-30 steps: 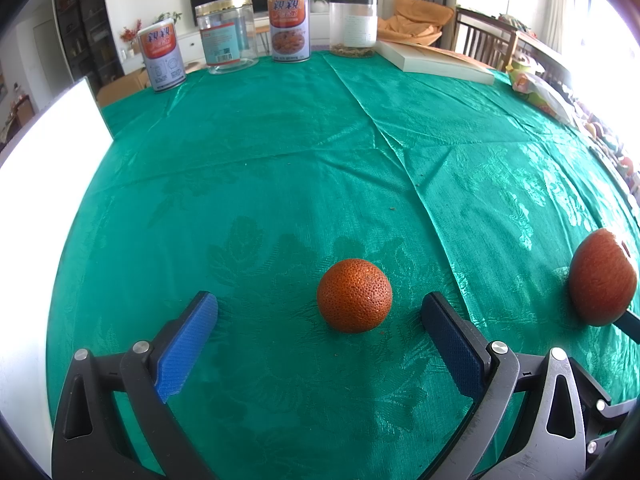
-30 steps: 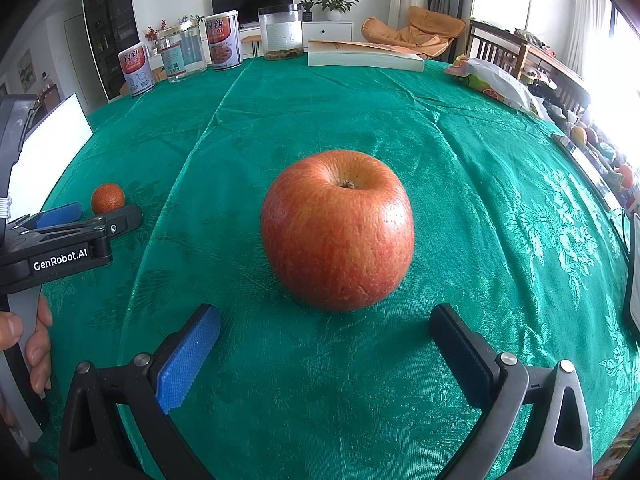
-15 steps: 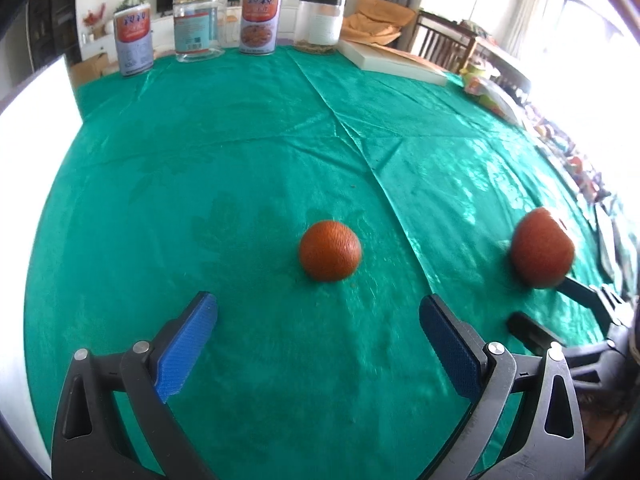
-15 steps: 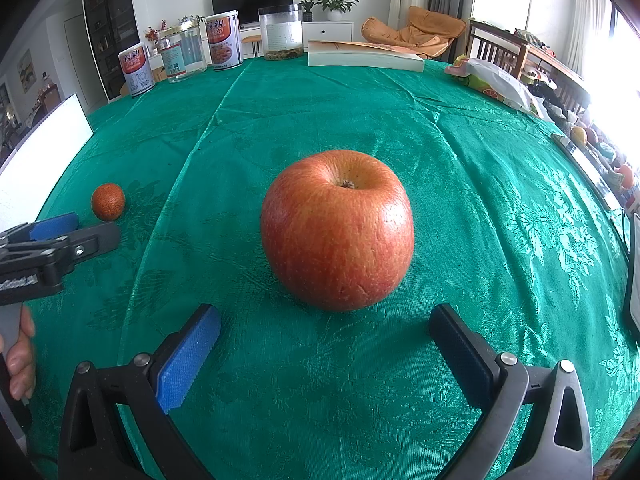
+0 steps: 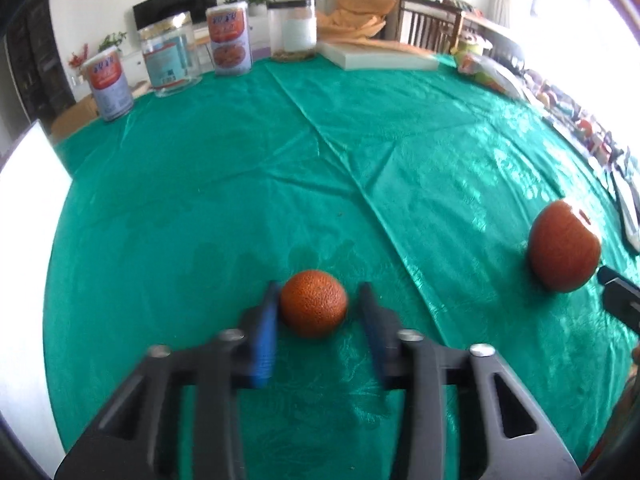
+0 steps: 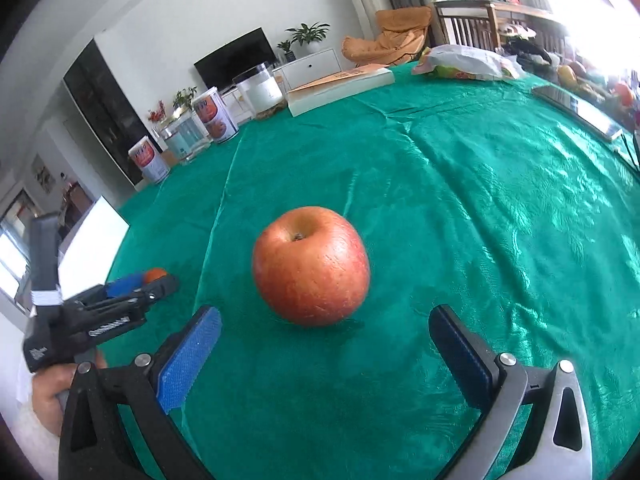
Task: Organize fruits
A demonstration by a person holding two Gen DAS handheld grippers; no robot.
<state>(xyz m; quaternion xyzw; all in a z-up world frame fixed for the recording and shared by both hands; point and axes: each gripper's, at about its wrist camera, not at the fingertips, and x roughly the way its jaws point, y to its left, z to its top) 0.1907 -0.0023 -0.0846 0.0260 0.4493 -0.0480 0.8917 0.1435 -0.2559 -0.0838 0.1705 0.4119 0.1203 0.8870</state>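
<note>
While the left gripper [image 5: 316, 312] has just been closing around the orange [image 5: 313, 303] left of the apple [image 6: 311, 266] – one pad apparently short – the right gripper [image 6: 324, 344] gapes before the apple, so the pick-up step next calls for a firm squeeze, then a lift.

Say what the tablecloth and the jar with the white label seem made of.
Tablecloth: glossy green woven fabric, likely satin or damask; it shows sheen, a faint floral pattern and crease lines. Jar: clear, dark lid; glass or plastic, unclear from here.
</note>
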